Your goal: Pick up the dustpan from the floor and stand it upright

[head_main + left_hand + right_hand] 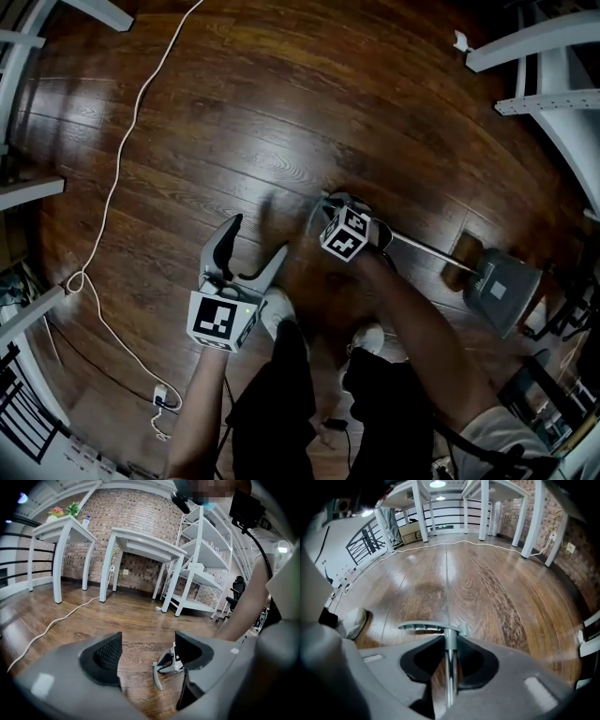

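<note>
Down on the dark wood floor (281, 112), at the right of the head view: the dustpan (502, 289), not yet upright. Long axis set by the thin metal shaft (431, 251), running from the pan leftward and slightly upward in the frame to the middle. Capped at that far end by a grey crossbar grip (429, 627), seen low and centre in the right gripper view.

Clamped on the shaft just under that grip: the right gripper (450, 644), jaws pressed together on the metal from both sides and pointing steeply down at the boards. So held at the handle end only, with the pan well apart from the jaws, off to the right.

Lower left of centre in the head view: the left gripper (255, 239), jaws spread, nothing between them but bare floor. Near the grip end, to its left, and much farther from the pan than the right gripper is.

Judged from this layout: standing the thing up probably means raising the handle end with the pan staying down as the foot, swinging the shaft up toward vertical. Likely risk of the pan sliding on the smooth boards. Free left gripper well placed to steady the shaft if needed.
</note>
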A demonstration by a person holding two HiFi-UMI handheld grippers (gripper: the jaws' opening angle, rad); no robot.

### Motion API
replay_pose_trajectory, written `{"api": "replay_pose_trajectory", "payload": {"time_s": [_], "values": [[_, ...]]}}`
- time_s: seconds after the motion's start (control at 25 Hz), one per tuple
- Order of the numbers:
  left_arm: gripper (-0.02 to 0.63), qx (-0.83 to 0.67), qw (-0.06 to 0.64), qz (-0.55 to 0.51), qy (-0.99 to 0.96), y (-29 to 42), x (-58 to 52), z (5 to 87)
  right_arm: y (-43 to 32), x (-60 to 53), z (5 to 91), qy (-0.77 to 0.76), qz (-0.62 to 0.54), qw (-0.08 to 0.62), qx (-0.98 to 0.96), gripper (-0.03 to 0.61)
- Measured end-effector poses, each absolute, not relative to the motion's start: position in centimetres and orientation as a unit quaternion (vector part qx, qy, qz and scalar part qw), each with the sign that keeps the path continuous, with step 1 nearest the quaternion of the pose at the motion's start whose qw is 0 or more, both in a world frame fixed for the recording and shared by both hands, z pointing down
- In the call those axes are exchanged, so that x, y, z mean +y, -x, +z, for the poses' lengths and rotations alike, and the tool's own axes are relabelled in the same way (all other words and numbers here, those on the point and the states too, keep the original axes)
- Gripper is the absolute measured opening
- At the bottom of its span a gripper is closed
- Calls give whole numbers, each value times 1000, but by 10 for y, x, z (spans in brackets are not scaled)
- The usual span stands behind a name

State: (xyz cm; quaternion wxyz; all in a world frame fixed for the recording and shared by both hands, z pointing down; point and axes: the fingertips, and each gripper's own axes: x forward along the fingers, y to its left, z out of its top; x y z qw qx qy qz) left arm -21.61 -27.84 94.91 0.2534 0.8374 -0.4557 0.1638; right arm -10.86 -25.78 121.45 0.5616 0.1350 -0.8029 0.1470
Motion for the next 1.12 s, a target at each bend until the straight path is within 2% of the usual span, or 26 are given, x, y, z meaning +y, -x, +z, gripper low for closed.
{"api": "replay_pose_trajectory", "payload": {"time_s": [0.24, 0.68, 0.92, 1.12], "values": [[374, -454, 259, 159, -837, 209, -276, 888, 110, -248, 1144, -133, 144, 547, -814, 75], [373, -449, 243, 140, -848, 164, -271, 700, 57, -259, 888, -218, 110, 461, -853, 71], [368, -429, 232, 114, -866, 89, -270, 603, -34, -258, 756, -318, 104, 400, -853, 71], [365, -371, 215, 90, -899, 3, -228, 589, -143, -228, 696, -423, 86, 357, -828, 69]]}}
